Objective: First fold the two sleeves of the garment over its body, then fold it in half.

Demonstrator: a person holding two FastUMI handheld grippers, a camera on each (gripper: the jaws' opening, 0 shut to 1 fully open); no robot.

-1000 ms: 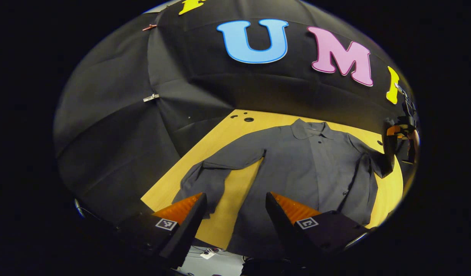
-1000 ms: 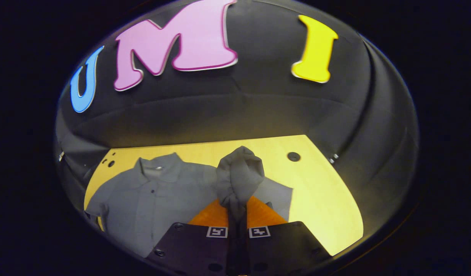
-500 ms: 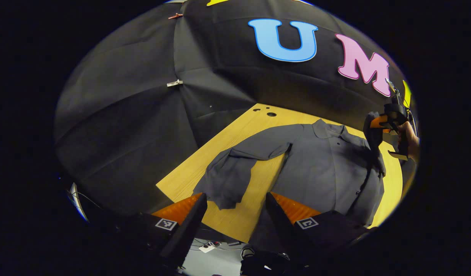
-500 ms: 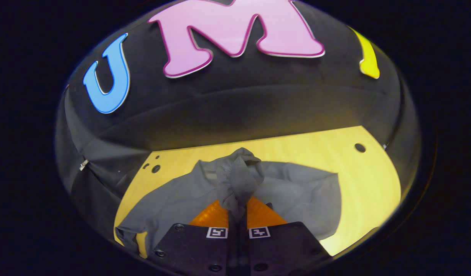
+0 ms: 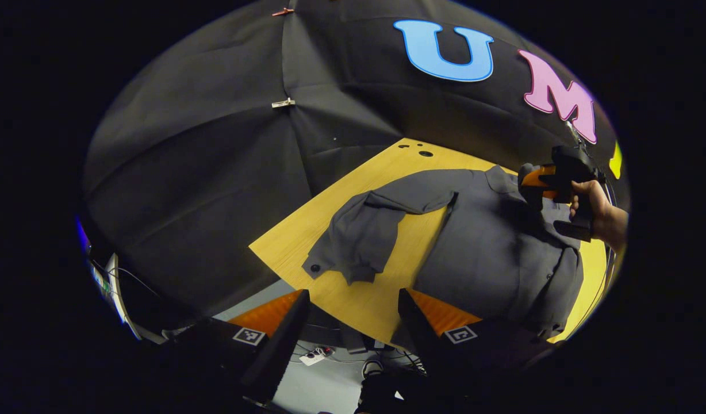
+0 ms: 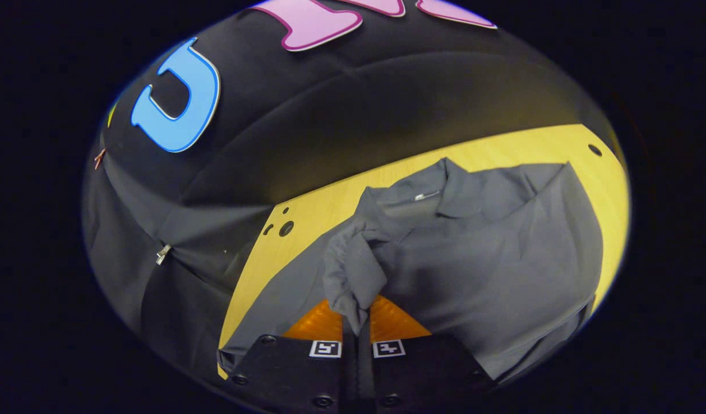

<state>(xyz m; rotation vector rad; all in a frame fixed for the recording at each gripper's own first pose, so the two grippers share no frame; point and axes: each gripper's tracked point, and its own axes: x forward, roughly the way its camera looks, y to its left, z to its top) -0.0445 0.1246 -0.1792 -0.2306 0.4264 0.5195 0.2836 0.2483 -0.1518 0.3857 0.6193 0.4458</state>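
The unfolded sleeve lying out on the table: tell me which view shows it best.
The left gripper view: the unfolded sleeve lies out to the side of the shirt body on the wooden table, cuff nearest. The right gripper view shows the other sleeve bunched between the right gripper fingers.

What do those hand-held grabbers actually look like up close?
Each is a chunky dark block ending in two wedge-shaped fingers with ribbed inner faces. The left gripper and the right gripper both carry small square black-and-white code tags near the finger bases, and the right one shows screws on its body. A bare hand grips a dark handle; no sleeve is visible.
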